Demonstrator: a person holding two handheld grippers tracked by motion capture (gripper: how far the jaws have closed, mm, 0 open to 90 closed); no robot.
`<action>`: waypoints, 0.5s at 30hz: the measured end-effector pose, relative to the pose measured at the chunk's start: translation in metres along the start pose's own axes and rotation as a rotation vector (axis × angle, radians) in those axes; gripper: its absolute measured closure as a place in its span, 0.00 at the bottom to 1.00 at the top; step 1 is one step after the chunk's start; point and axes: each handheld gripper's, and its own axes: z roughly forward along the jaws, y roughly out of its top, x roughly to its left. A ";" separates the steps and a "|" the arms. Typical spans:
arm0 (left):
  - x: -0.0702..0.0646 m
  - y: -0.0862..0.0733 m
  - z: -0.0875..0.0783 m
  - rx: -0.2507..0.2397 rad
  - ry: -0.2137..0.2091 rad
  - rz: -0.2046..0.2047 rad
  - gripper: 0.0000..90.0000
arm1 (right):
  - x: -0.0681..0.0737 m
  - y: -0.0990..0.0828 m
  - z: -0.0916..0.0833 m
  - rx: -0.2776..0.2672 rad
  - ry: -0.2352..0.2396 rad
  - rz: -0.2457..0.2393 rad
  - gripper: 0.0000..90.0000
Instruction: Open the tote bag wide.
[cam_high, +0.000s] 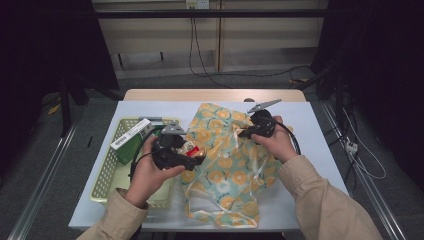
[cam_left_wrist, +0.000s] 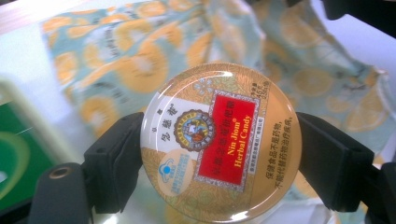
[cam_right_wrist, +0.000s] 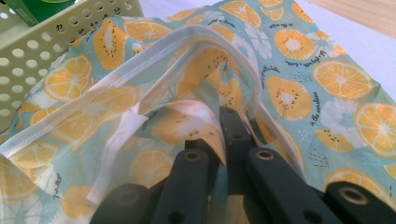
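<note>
Candy tin (cam_left_wrist: 220, 142): round "Nin Jiom Herbal Candy" tin, gold rim, red label. You hold it across its width in your left gripper (cam_high: 192, 152), lid facing the gripper camera. In the high view it sits just left of table centre, at the bag's 9 o'clock edge.

Left gripper: jaws stand wide, both pads pressing the tin's rim, one at 9 and one at 3 o'clock in the left gripper view. Grip looks square, though the rim is smooth.

Bag (cam_high: 227, 165): fruit-print cloth bag, orange slices on teal, lying crumpled across the middle of the table (cam_high: 320, 145). White-bound mouth hem (cam_right_wrist: 154, 56) is lifted into an arch in the right gripper view.

Right gripper (cam_high: 248, 133): jaws fully pinched on the bag's hem, cloth caught between them. It sits at the bag's 1 o'clock corner in the high view.

Basket (cam_high: 107, 172): pale green perforated basket at 9 o'clock from the tin, holding a green box (cam_high: 131, 142) with a white barcode label.

Step in hand: by my reading, you're carrying the tin from the basket towards the bag's mouth, not yet inside.

Next move: likely calls for lifting the hem higher so the mouth gapes, then angling the tin edge-first under the arch before you release. Watch that the hem doesn't collapse.
</note>
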 end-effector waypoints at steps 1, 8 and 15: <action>-0.004 0.001 0.004 -0.002 -0.012 0.007 0.23 | 0.000 0.000 0.000 0.000 0.000 0.002 0.99; -0.027 0.009 0.036 0.013 -0.078 0.055 0.23 | -0.001 0.000 -0.001 -0.002 -0.005 0.008 0.99; -0.045 0.007 0.066 0.048 -0.124 0.084 0.23 | -0.002 0.000 -0.001 -0.006 -0.006 0.011 0.99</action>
